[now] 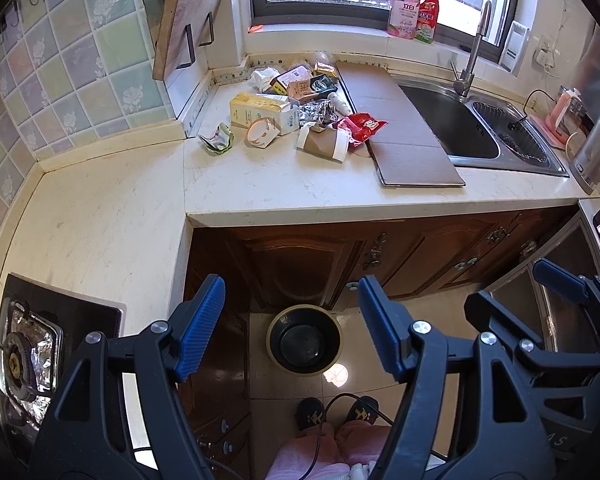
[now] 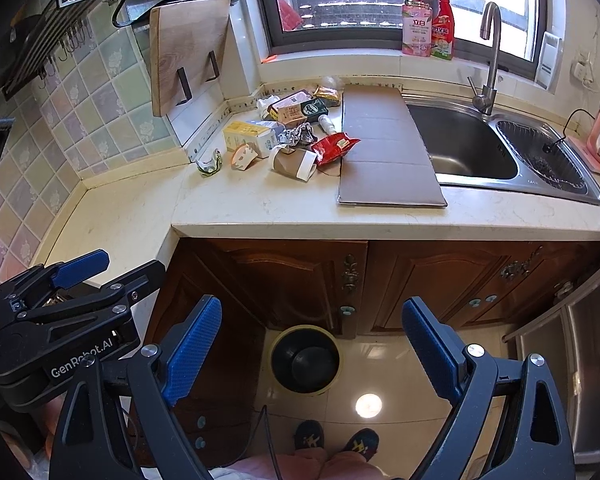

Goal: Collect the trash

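Hanging above the kitchen floor, the left gripper has its blue-padded jaws spread wide with nothing between them; through the gap, at about 6 o'clock of the pads, sits the black trash bin on the tiled floor, right against the wooden cabinet doors. The right gripper stands the same way, jaws wide apart and empty, with the same bin seen between its pads. Each gripper shows at the edge of the other's view, side by side and apart.

Farther out, toward 12 o'clock from both grippers, the pale countertop carries the trash, well apart from either pair of pads: a crumpled green wrapper, a tipped paper cup, a brown cup sleeve with a white lid, a red snack bag, a ball of foil, a yellow-and-white carton, and more packets behind them near the wall. A flat sheet of cardboard lies at 1 o'clock, partly over the steel sink. A gas burner sits at 9 o'clock of the left gripper. The person's shoes show at 6 o'clock.
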Demonstrator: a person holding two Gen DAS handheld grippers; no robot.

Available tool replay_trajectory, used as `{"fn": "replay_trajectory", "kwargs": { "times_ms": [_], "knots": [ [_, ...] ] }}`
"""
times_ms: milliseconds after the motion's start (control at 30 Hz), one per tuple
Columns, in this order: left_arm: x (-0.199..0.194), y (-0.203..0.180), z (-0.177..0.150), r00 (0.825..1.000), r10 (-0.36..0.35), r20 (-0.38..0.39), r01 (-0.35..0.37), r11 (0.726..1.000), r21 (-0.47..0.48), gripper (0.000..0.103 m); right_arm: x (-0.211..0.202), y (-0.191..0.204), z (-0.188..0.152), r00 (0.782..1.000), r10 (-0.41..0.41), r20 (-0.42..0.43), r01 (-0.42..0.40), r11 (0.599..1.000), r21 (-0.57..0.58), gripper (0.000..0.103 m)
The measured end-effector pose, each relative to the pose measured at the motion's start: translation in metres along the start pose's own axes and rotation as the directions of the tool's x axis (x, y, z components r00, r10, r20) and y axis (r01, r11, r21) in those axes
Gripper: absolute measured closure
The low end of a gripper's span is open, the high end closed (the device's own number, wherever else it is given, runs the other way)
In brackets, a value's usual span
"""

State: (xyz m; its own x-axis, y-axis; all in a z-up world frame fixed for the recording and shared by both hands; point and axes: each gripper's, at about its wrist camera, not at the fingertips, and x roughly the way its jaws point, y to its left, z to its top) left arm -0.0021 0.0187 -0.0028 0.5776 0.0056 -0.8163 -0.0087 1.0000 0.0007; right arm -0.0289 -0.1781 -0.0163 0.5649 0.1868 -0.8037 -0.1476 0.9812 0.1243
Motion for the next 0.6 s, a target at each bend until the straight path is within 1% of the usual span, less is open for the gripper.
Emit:
{"fn": "replay_trajectory", "kwargs": {
  "times_ms": [167,233,400,500,600],
  "knots": [
    [0.003,0.006,0.003,1.000,-0.002,0.007,0.002,1.000,0.004,0.037,-0.002,0.004,-0.003,1.000,-0.009,0.008,0.009,1.000,-0.001,0.010],
    [0.005,0.007,0.004,1.000,-0.008,0.011,0.008,1.000,0.004,0.037,0.001,0.009,0.007,1.000,-0.011,0.005,0.011,1.000,-0.001,0.011],
    [0.011,0.008,0.008,1.000,-0.024,0.006,0.024,1.000,0.013,0.037,0.003,0.010,0.009,1.000,-0.009,0.001,0.009,1.000,0.006,0.013],
    [0.014,0.006,0.012,1.000,-0.019,0.017,0.019,1.000,0.018,0.037,0.007,0.006,0.017,1.000,0.007,-0.007,-0.006,1.000,0.023,0.013],
    [0.024,0.007,0.020,1.000,-0.013,0.009,0.013,1.000,0.010,0.037,0.017,0.004,0.027,1.000,0.015,-0.012,-0.015,1.000,0.024,0.013]
  ]
}}
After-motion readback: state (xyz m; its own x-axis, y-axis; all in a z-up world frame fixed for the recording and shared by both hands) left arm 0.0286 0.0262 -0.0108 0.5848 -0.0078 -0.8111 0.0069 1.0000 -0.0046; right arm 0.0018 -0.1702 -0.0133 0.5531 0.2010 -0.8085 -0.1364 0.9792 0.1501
